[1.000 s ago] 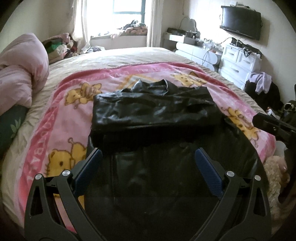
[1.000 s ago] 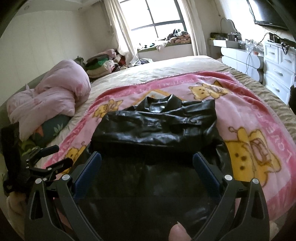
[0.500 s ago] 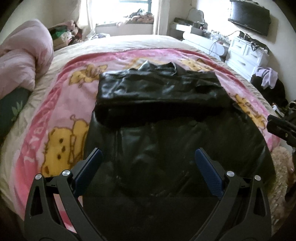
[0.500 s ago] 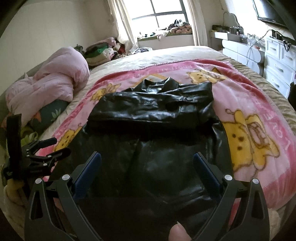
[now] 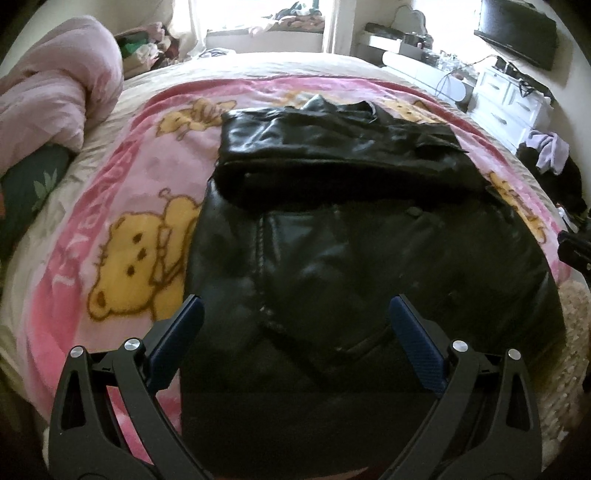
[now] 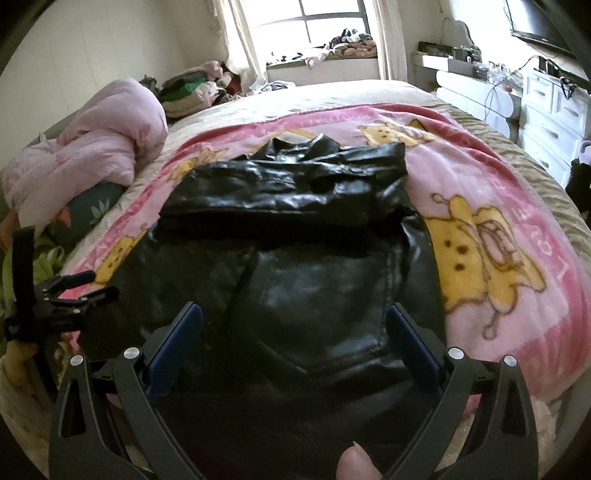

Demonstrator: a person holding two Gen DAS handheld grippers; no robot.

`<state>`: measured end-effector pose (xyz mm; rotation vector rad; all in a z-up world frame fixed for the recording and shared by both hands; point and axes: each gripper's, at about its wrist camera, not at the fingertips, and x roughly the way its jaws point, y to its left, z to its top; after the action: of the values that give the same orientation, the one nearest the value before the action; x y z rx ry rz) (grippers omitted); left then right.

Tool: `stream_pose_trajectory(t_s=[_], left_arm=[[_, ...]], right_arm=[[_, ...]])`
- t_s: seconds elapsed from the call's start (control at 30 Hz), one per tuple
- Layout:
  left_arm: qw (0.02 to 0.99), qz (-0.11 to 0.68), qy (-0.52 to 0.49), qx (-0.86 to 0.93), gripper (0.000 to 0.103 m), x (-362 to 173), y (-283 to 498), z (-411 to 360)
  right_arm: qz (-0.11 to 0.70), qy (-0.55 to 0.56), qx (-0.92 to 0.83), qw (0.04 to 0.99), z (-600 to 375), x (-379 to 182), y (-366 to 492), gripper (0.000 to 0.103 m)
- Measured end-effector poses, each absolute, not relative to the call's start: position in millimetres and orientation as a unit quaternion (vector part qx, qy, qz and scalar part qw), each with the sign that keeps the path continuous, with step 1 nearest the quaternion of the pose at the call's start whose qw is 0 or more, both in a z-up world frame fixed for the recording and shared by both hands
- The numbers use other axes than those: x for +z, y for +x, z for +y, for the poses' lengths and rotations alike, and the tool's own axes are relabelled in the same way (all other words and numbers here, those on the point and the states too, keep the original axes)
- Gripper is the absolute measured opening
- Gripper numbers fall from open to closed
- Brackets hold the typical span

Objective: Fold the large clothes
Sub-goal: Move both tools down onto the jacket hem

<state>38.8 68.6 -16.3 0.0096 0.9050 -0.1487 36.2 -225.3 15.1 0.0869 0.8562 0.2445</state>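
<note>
I hold my left gripper (image 5: 295, 321) and right gripper (image 6: 294, 321) spread apart above the near hem of the glossy black leather jacket (image 5: 332, 229), ready to fold it far.

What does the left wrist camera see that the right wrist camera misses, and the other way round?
Only the left wrist view shows the lilac cloth draped over dark things by the white drawers, and the right gripper's dark edge.

Only the right wrist view shows the left gripper seen from the side, the window panes, and a thumb tip at the bottom edge.

Both show the black leather jacket, its top part folded down, on the pink bear-print blanket, the rolled pink duvet, and open blue-padded fingers.
</note>
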Motion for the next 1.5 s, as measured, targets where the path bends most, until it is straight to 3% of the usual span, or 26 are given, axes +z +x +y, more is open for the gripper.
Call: stream_pose_trajectory(t_s=[1.13,1.3,1.37,1.5], left_arm=[[0.856,0.499,-0.095,-0.1,0.094,-67.8,15.8,122.0],[0.86,0.489,-0.101,-0.105,0.08,-67.2,15.3,122.0],[0.861,0.487,-0.108,-0.1,0.065,-68.7,15.9,126.7],[0.859,0.484,-0.128,-0.103,0.052,-65.7,14.6,137.5]], right_arm=[[0.502,0.035,0.11,0.857,-267.7,-26.9,12.7,0.099],[0.521,0.032,0.114,0.845,-268.6,-34.2,14.1,0.099],[0.527,0.033,0.117,0.841,-269.0,-35.9,15.1,0.099],[0.539,0.032,0.126,0.832,-269.8,-40.1,18.9,0.099]])
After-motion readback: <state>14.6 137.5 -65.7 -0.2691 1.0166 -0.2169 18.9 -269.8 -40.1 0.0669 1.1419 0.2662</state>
